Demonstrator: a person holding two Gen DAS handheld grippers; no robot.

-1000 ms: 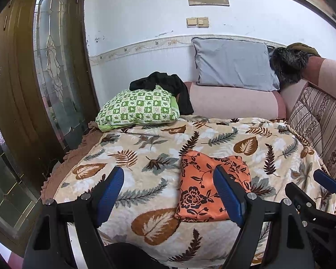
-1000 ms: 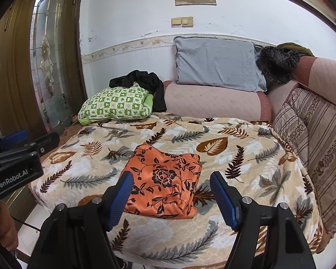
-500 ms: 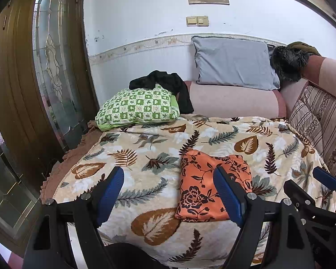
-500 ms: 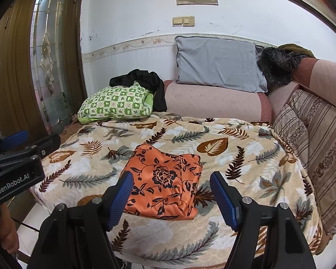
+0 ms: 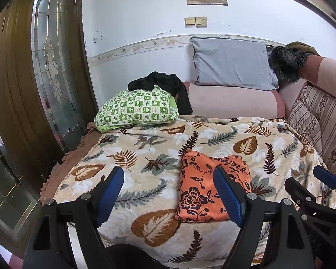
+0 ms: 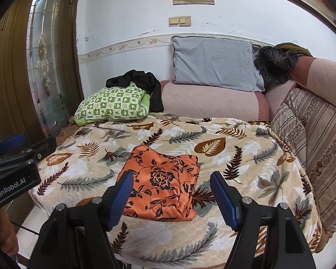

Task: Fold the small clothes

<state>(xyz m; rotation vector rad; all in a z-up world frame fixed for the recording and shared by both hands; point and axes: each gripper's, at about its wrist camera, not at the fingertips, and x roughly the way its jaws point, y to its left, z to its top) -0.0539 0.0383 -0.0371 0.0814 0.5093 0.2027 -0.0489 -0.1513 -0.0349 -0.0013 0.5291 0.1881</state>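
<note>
Fingers, left: blue pads of the left gripper (image 5: 169, 192) stand wide apart with nothing between them but air; they hang above the near part of the bed, touching no cloth
Fingers, right: right gripper (image 6: 171, 197) likewise spread and empty; it also shows at the right edge of the left view, beside the left one
Garment: one orange floral garment (image 6: 162, 182) lies on the leaf-print blanket (image 5: 145, 148); in the right view it sits ahead of and between the fingers, its near edge about level with the tips; in the left view it lies ahead of the right-hand finger (image 5: 228, 198), which hides part of it
Fold state: garment looks like a compact rectangle with layered edges at its right side; judged already folded at least once, maybe finished; corners slightly soft, near right corner bunched
Left to do: perhaps one more fold or a tidy of that corner; cannot tell whether more small clothes wait
Count, task things: orange garments, one; grippers, two
Count, other cloth: black garment (image 5: 165, 88) draped behind the green checked pillow (image 5: 137, 108), one, well beyond the fingertips; whether it belongs to the task, cannot tell
Count, cushions: green checked, one; grey pillow (image 6: 215, 63), one; striped cushions at the right, at least two
Person: part of a hand (image 6: 5, 233) at lower left of the right view
</note>
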